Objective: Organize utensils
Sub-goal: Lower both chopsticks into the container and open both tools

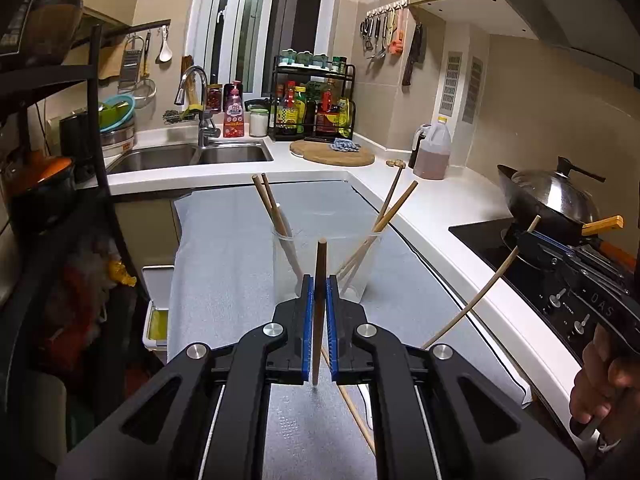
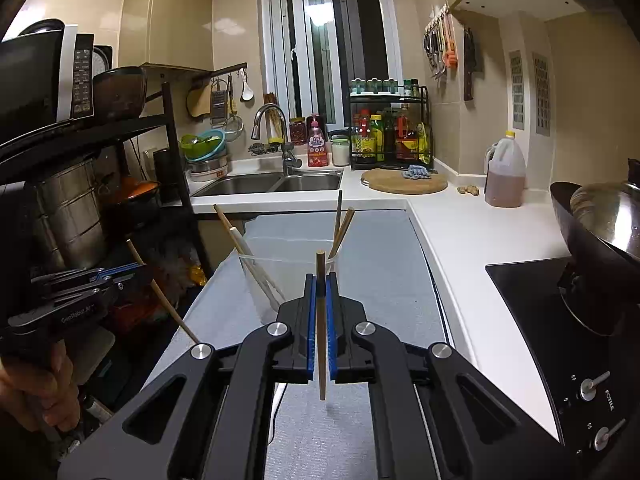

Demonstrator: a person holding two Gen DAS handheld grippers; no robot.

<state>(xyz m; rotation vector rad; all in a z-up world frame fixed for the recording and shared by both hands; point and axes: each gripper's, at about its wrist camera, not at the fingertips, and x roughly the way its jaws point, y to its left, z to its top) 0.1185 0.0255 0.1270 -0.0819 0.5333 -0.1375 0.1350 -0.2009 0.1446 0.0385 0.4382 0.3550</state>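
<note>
A clear plastic cup [image 1: 326,268] stands on the grey mat and holds several wooden chopsticks [image 1: 272,210] leaning left and right. My left gripper [image 1: 320,284] is shut on a dark wooden chopstick [image 1: 319,320], held upright just before the cup. My right gripper [image 2: 320,282] is shut on a light wooden chopstick [image 2: 321,340], also upright before the cup [image 2: 280,276]. The right gripper shows in the left wrist view [image 1: 532,240] with its chopstick [image 1: 480,292] slanting down. The left gripper shows in the right wrist view [image 2: 132,276]. One more chopstick [image 1: 352,408] lies on the mat.
A grey mat [image 1: 224,264] covers the counter. A wok with lid [image 1: 552,196] sits on the black hob [image 1: 488,240] at right. An oil jug [image 1: 432,152], cutting board [image 1: 332,154], sauce rack [image 1: 312,108] and sink [image 1: 192,156] lie behind. A black shelf [image 2: 172,152] stands at left.
</note>
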